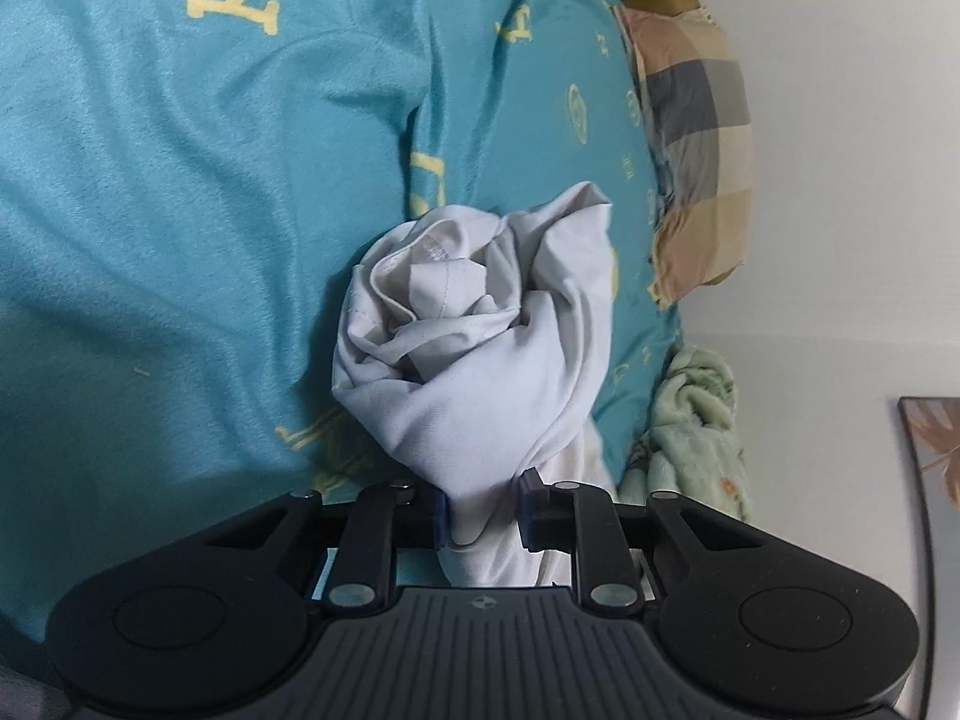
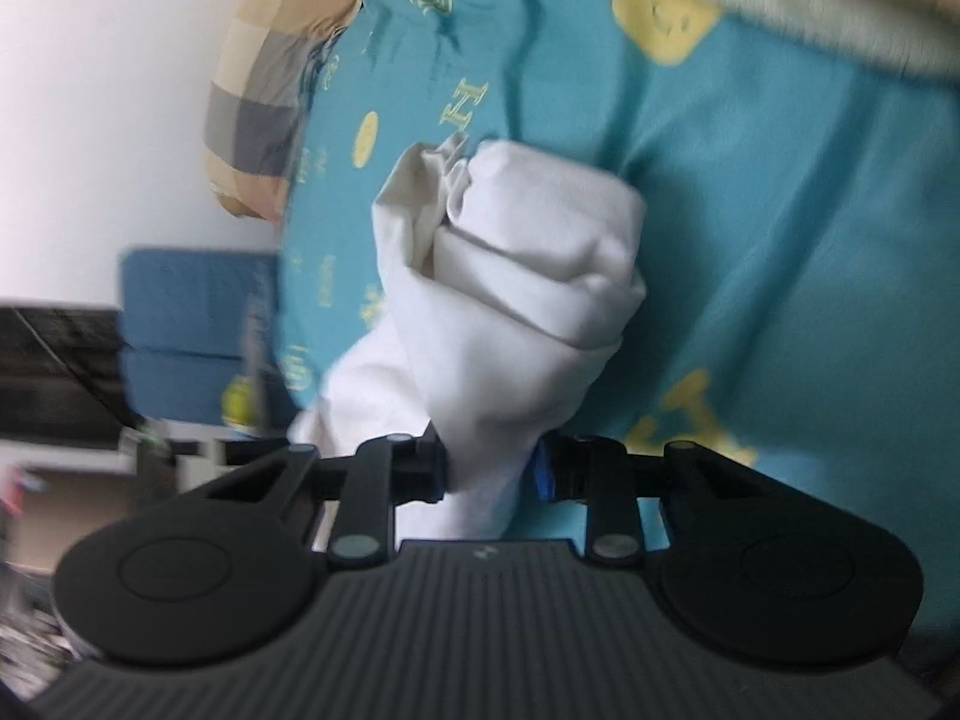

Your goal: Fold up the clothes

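Both grippers are clamped on the same white shirt, left gripper (image 1: pixel 483 516) pinching one bunched end and right gripper (image 2: pixel 492 471) the other. The shirt (image 1: pixel 480 324) hangs crumpled just above the teal bedspread (image 1: pixel 180 180), probably gripped at two ends so it can be spread flat. A checked pillow (image 1: pixel 696 138) sits behind

I see a teal bedcover (image 1: pixel 180 192) with yellow letters and smiley prints spread over the bed. At its far edge lies a checked pillow (image 1: pixel 699 138) in beige, grey and pink, against a white wall (image 1: pixel 840 180). A pale green fleecy blanket (image 1: pixel 690 438) bunches beside the bedcover. In my right view, a blue box (image 2: pixel 192 330) sits blurred beyond the bed.
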`<state>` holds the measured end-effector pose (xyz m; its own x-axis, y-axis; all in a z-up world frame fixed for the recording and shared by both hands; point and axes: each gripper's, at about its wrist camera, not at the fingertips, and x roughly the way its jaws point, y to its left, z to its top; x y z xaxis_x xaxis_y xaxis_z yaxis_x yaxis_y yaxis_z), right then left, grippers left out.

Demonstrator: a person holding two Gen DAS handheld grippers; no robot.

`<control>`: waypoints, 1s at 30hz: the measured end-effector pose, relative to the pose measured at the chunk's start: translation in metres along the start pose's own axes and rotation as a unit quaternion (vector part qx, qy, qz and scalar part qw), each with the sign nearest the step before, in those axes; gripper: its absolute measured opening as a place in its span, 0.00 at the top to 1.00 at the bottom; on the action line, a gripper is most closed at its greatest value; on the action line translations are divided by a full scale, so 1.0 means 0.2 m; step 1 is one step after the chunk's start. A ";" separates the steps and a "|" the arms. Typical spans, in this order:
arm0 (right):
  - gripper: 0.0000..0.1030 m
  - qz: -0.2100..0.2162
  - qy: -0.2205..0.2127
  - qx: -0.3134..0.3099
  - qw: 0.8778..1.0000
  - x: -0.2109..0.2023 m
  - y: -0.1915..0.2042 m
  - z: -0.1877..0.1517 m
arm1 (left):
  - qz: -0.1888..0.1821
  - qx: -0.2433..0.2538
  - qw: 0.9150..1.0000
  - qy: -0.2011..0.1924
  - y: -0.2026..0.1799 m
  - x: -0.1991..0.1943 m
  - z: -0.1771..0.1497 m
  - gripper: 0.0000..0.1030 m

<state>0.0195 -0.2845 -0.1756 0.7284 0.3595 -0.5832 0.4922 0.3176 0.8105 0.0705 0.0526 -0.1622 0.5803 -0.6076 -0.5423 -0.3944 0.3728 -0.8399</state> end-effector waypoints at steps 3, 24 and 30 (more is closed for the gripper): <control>0.67 -0.020 0.025 0.001 0.999 0.02 -0.03 0.02 | 0.029 0.015 0.999 0.006 0.00 0.01 0.05 0.75; 0.41 -0.078 -0.021 -0.315 0.946 -0.07 0.56 0.24 | 0.143 0.335 0.928 -0.077 -0.64 0.01 0.10 0.28; 0.42 -0.113 -0.009 -0.372 0.921 0.20 0.61 0.32 | 0.151 0.394 0.906 -0.037 -0.63 0.25 0.19 0.38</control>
<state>0.1400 -0.2877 -0.0968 0.6583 0.1977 -0.7263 0.1752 0.8982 0.4032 0.1763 0.0025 -0.0844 0.5891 -0.3559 -0.7255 0.0707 0.9171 -0.3925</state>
